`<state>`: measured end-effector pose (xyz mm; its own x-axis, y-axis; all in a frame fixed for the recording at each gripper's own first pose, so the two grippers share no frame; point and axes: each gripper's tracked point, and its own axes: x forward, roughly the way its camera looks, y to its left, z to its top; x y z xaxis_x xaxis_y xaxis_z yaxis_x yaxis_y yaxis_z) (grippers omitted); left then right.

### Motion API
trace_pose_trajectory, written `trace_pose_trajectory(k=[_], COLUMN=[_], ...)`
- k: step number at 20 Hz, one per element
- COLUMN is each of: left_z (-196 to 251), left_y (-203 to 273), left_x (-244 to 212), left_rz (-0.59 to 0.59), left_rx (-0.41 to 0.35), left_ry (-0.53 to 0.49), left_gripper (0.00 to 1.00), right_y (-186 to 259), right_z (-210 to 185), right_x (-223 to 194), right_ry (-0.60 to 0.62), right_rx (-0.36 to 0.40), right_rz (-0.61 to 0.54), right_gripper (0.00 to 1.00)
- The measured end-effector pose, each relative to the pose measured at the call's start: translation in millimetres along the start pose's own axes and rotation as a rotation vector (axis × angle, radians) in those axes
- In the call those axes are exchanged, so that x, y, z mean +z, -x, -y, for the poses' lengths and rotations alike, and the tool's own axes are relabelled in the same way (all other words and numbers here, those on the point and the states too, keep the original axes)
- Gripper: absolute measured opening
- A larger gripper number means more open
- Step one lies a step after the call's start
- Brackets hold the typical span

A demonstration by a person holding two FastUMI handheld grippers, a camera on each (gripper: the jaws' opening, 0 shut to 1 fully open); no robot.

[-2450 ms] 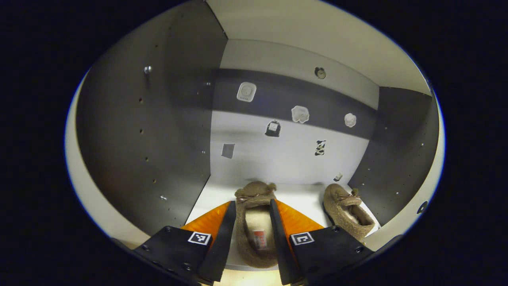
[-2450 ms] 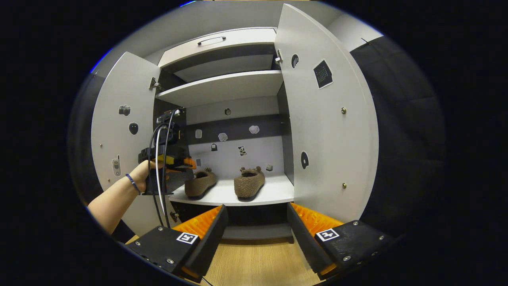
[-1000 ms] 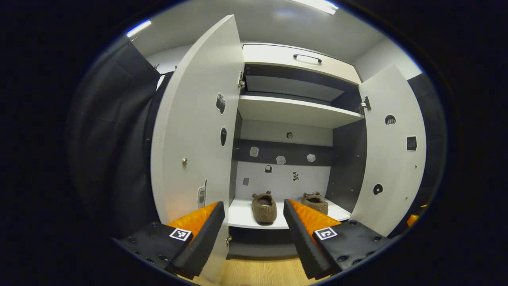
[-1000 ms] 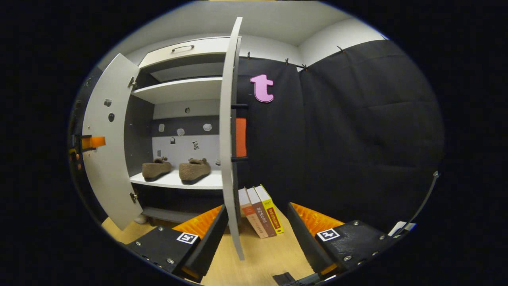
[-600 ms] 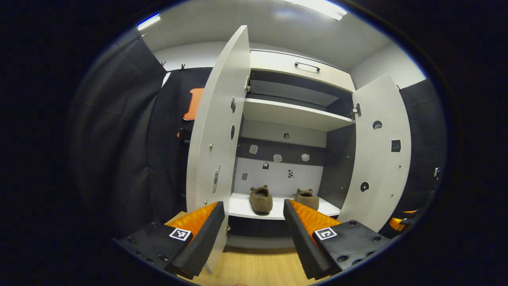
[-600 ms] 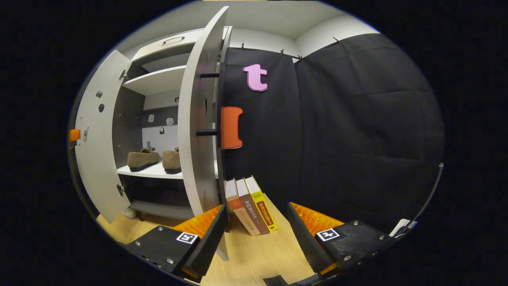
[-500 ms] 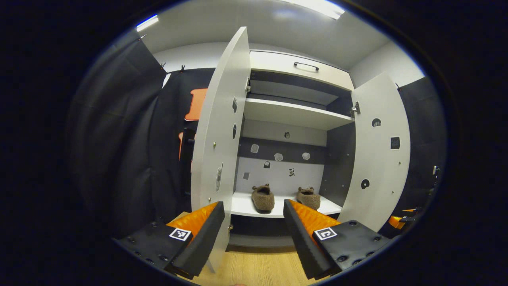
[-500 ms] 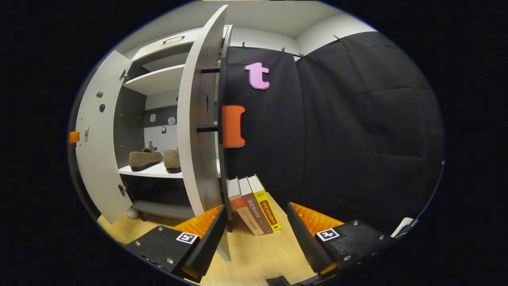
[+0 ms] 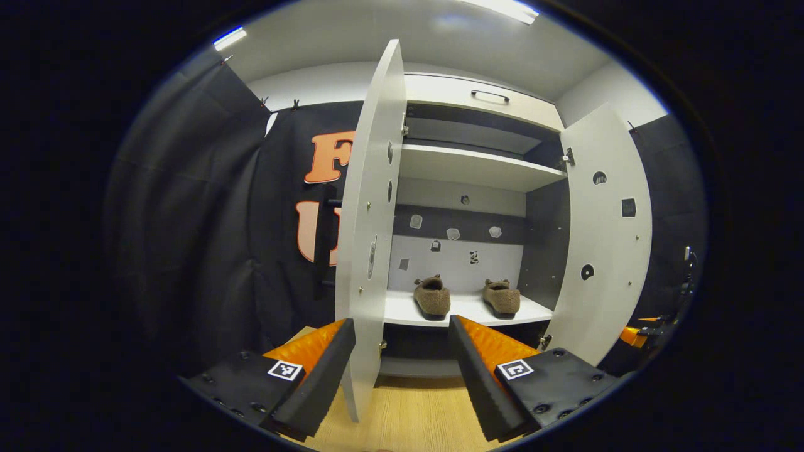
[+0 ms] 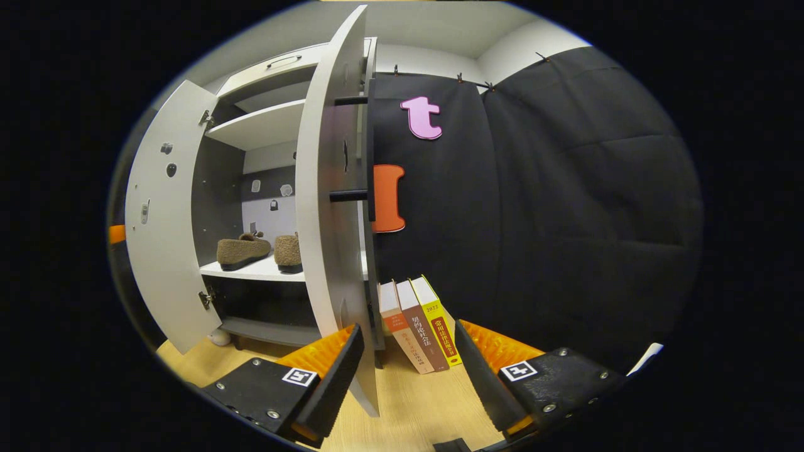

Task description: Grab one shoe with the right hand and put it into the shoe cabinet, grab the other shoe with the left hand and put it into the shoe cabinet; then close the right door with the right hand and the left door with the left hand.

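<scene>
Here, both brown shoes [image 9: 432, 296] [image 9: 502, 297] sit side by side on the lower shelf [image 9: 465, 309] of the shoe cabinet, at frame centre in the left gripper view. The left door [image 9: 370, 220] and right door [image 9: 603, 238] stand open. At the bottom of each view, the left gripper [image 9: 402, 364] and right gripper [image 10: 408, 370] have their fingers spread, holding nothing. Three books [image 10: 418, 323] lean beside the cabinet.

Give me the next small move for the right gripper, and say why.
Probably swing the right gripper around to the right door's outer face and push it shut: both shoes sit on the shelf, both doors stand open, and its open fingers straddle the door's edge.
</scene>
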<state>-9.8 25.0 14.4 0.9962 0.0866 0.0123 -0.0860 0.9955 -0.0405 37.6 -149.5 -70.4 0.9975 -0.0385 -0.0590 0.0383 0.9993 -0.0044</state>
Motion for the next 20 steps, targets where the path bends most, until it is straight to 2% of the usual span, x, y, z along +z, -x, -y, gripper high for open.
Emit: trace_pose_trajectory(k=[2, 3, 4, 5, 14, 20], left_z=[-5, -7, -10, -12, -33, -68], left_y=[1, 1, 2, 3, 8, 11], left_x=[-4, -5, -5, -5, -11, -8], left_rz=[-0.008, -0.004, -0.004, -0.002, -0.006, 0.007], left_rx=[0.013, 0.018, 0.024, 0.031, 0.051, 0.122], left_ry=[0.005, 0.011, 0.013, 0.012, -0.002, 0.002], left_gripper=[0.94, 0.94, 0.99, 0.97, 0.97, 0.97], right_y=[0, 0, 0, 1, -16, -39], right_z=[-7, -11, -16, -23, -114, -161], right_x=[1, 0, 1, 0, -4, -5], right_ry=[0.023, 0.028, 0.025, 0.020, 0.018, -0.014], right_rx=[0.008, 0.015, 0.025, 0.039, 0.214, 0.285], right_rz=[0.000, -0.003, -0.004, -0.006, -0.012, -0.022], right_gripper=[0.90, 0.90, 0.90, 0.90, 0.90, 0.91])
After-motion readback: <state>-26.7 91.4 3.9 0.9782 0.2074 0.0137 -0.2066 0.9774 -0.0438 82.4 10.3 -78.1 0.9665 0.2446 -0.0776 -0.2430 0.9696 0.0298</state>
